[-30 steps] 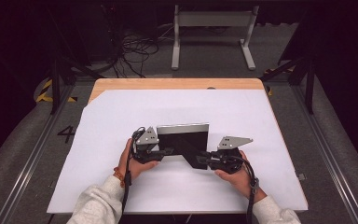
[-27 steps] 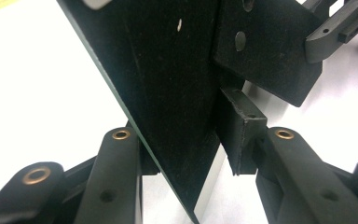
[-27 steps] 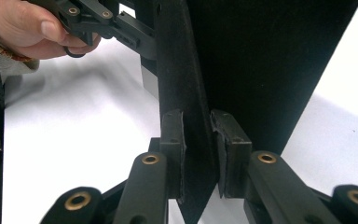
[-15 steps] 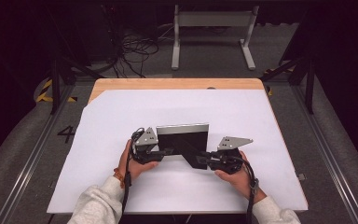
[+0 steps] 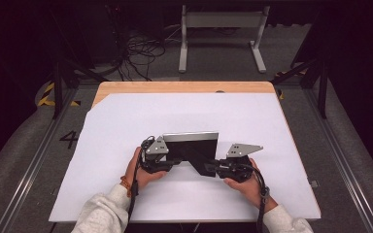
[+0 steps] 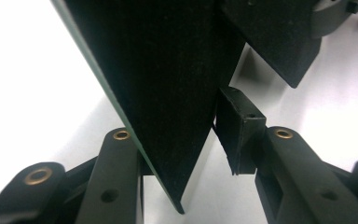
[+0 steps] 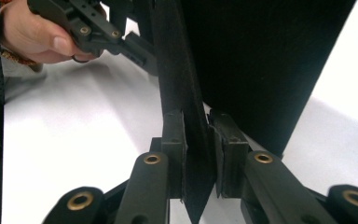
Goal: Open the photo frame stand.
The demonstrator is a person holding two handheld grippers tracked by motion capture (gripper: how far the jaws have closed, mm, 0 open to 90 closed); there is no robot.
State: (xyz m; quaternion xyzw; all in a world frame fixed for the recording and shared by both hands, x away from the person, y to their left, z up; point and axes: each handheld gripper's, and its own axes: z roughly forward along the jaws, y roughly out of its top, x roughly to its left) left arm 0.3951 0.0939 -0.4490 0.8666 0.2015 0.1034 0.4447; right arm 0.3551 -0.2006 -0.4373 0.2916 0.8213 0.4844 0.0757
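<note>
Only readable mark: a dark numeral "4" (image 5: 69, 139) on the grey floor, just off the counter's left edge, seen in the high view. Yellow-and-black hazard striping (image 5: 46, 94) sits on the floor beyond the counter's far-left corner; it's a warning pattern, no text. No text, labels or brand marks legible on the white sheet covering the counter (image 5: 126, 126), or in the left gripper view and right gripper view.
</note>
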